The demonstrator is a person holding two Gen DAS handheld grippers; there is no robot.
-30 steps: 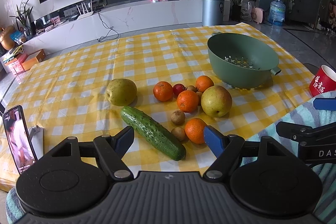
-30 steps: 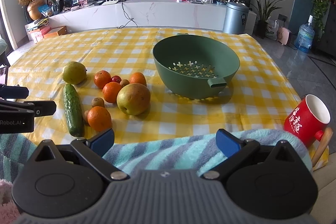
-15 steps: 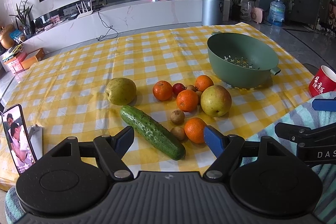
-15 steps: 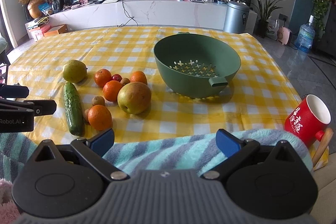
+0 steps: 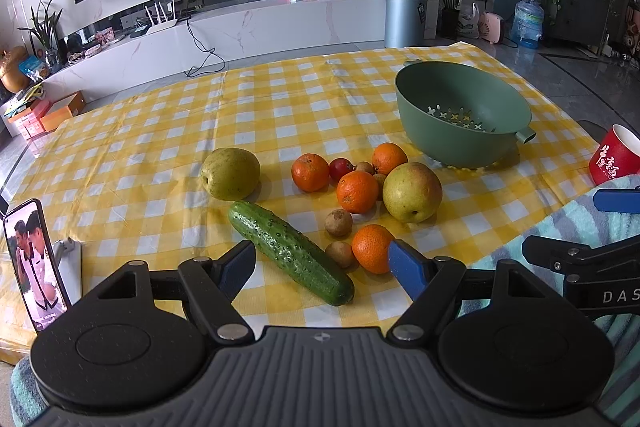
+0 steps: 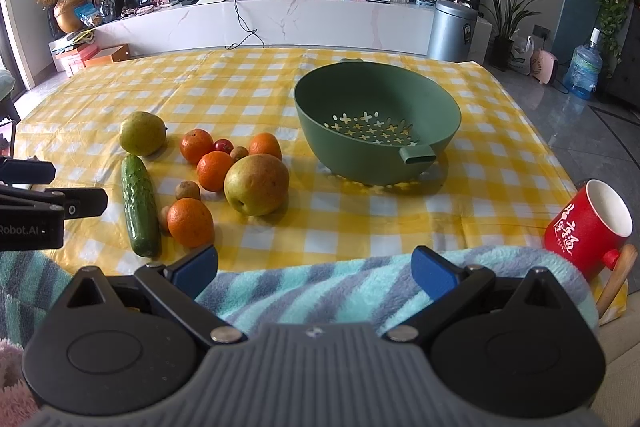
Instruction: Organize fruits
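A green colander bowl (image 5: 464, 115) (image 6: 376, 123) stands empty on the yellow checked tablecloth (image 5: 168, 131). To its left lie a cucumber (image 5: 290, 251) (image 6: 139, 205), two pears (image 5: 230, 173) (image 5: 412, 191), several oranges (image 5: 357, 191), a small red fruit (image 5: 341, 169) and small brown fruits (image 5: 338, 223). My left gripper (image 5: 322, 265) is open and empty, hovering just short of the cucumber's near end. My right gripper (image 6: 314, 269) is open and empty, over a striped towel (image 6: 328, 291) at the table's near edge.
A red mug (image 6: 588, 223) lies tilted at the near right on the towel's edge. A phone (image 5: 34, 263) stands on a holder at the near left. A TV wall, low cabinet and a metal bin (image 6: 452, 31) lie beyond the table.
Both grippers stay almost still and open; the right view edged very slightly forward. Only the picture on the phone screen changed.
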